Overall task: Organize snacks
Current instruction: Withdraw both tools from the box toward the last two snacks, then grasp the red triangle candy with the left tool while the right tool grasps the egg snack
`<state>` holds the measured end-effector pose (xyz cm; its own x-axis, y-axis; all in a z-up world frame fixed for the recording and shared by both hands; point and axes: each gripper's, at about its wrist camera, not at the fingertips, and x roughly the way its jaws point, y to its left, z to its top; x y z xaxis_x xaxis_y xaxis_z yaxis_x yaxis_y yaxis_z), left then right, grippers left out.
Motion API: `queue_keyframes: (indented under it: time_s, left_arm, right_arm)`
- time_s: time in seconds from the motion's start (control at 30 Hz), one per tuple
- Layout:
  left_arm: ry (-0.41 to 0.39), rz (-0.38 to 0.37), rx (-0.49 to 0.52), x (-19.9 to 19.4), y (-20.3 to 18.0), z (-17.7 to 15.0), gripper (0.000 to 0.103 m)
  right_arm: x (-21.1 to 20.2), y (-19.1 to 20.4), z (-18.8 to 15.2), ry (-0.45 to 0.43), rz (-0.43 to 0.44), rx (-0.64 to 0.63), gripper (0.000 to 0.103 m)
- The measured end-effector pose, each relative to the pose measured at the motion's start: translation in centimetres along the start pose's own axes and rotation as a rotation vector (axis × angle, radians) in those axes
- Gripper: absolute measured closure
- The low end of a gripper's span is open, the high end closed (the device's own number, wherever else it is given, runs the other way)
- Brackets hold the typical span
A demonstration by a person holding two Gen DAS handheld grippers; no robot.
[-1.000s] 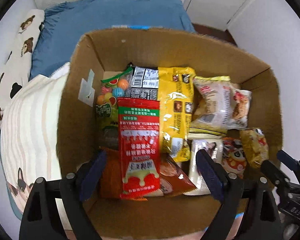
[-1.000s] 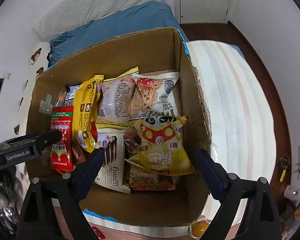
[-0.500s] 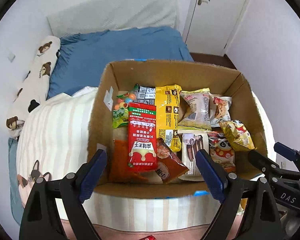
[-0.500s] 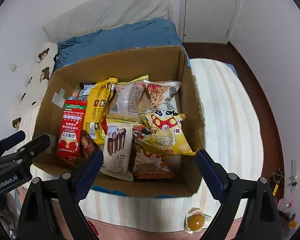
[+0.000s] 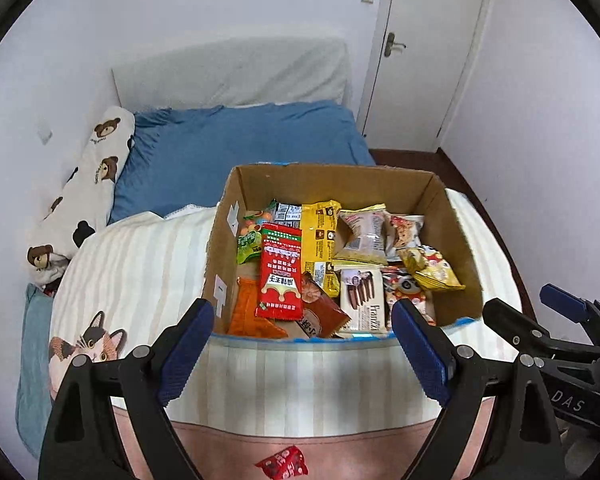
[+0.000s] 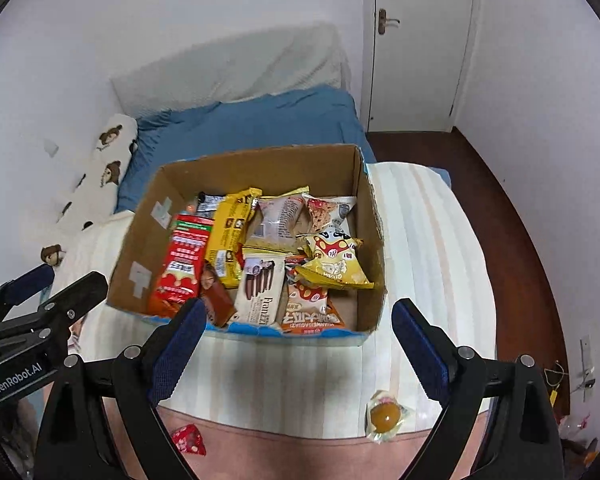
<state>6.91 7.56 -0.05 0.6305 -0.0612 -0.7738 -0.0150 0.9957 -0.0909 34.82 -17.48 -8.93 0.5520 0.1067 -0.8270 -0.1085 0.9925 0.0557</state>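
A cardboard box (image 5: 456, 216) (image 6: 148, 224) stands on the striped bed cover, filled with several snack packets: a red packet (image 5: 280, 272) (image 6: 182, 260), a yellow one (image 5: 320, 240), a Franzzi wafer pack (image 6: 260, 288). My left gripper (image 5: 300, 344) is open and empty, in front of the box and above the bed. My right gripper (image 6: 296, 340) is open and empty, also in front of the box. A small red snack (image 5: 282, 462) (image 6: 188, 440) and a round yellow sweet (image 6: 384, 414) lie loose near the bed's front edge.
The bed has a blue sheet (image 5: 236, 148) and a bear-print pillow (image 5: 84, 192) at the left. A white door (image 5: 420, 52) and dark wooden floor (image 6: 512, 216) lie to the right. Each gripper shows at the edge of the other's view.
Both grippers have pulled back and up from inside the box, so the whole box and the bed's front edge now show. Both stay open.
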Motion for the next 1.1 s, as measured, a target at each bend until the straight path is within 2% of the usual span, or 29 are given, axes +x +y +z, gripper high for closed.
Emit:
queue_keyframes:
  time_s: [0.27,0.43,0.47,0.5,0.63,0.77,0.83,1.0,1.07,1.1]
  left_arm:
    - [-0.042,0.008,0.005,-3.4,-0.5,-1.9,0.012]
    - [-0.009,-0.023,-0.018,-3.4,-0.4,-3.5,0.011]
    - [0.012,-0.029,-0.023,-2.8,-0.3,-4.1,0.003]
    - [0.027,-0.031,-0.028,-2.4,-0.3,-4.6,0.0]
    - [0.112,-0.023,-0.06,0.6,-0.1,-7.3,0.0]
    - [0.212,-0.005,-0.097,4.4,0.3,-10.6,0.0]
    - [0.251,0.003,-0.113,5.8,0.7,-11.8,0.0]
    - [0.317,0.033,-0.159,8.2,1.8,-14.4,0.0]
    - [0.333,0.047,-0.174,8.6,2.4,-15.2,0.0]
    - [0.34,0.056,-0.179,8.7,2.8,-15.5,0.0]
  right_arm:
    - [-4.4,-0.2,-2.0,-0.058,0.024,0.016,0.007]
    - [-4.8,-1.7,-3.8,-0.016,0.073,0.075,0.003]
    - [-4.4,-2.6,-4.5,0.002,0.075,0.103,0.003]
    - [-3.8,-3.4,-5.0,0.022,0.072,0.124,0.003]
    - [-0.2,-7.0,-7.3,0.119,0.043,0.229,0.003]
    - [5.0,-10.9,-9.9,0.231,-0.007,0.314,0.003]
    - [7.8,-12.3,-11.1,0.287,0.006,0.357,0.003]
    - [13.8,-13.2,-13.4,0.395,0.019,0.41,0.003]
    - [15.6,-13.2,-14.4,0.425,0.008,0.419,0.011]
    - [16.3,-13.1,-14.9,0.435,0.005,0.428,0.022]
